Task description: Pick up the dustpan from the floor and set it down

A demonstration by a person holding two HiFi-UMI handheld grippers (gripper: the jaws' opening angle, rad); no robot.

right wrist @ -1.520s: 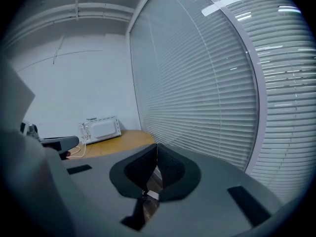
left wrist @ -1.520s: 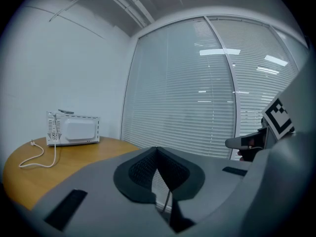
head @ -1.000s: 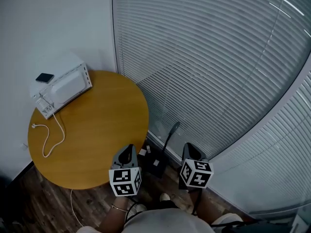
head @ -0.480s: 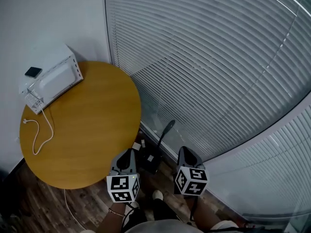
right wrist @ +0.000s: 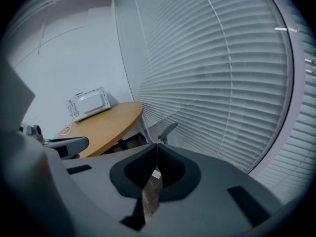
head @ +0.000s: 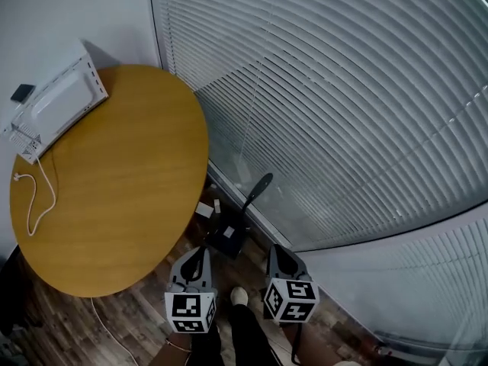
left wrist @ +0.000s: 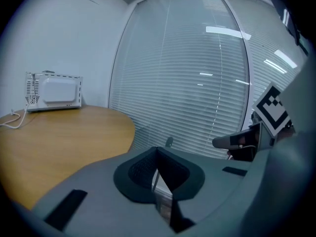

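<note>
Dustpan: a black dustpan (head: 227,241) sits on the wooden floor (head: 137,311) at the foot of the blinds, just right of the desk's edge. It lies just beyond the two tools and touches neither.
Dustpan handle: a long dark handle (head: 258,189) rises from the pan and leans towards the blinds. Both gripper views show its top past the jaw tips.
Left tool: the left tool (head: 200,256) hangs low over the floor, near-left of the dustpan. Its jaws are pressed together at the tips and grip nothing. Its marker cube (head: 189,313) is at the near end.
Right tool: the right tool (head: 276,252) hangs near-right of the dustpan, level with the left one. Its jaws are closed tip to tip and empty. Its marker cube (head: 290,300) faces the camera.
Desk: a round wooden desk (head: 122,174) fills the left of the scene.
On the desk: a white appliance (head: 57,101) stands at the far left edge with a small dark thing (head: 23,93) on top. A white cable (head: 34,197) trails from it across the desk.
Blinds: pale slatted blinds (head: 343,105) cover the far and right side.
Person: one pale shoe (head: 239,296) shows on the floor between the tools.
</note>
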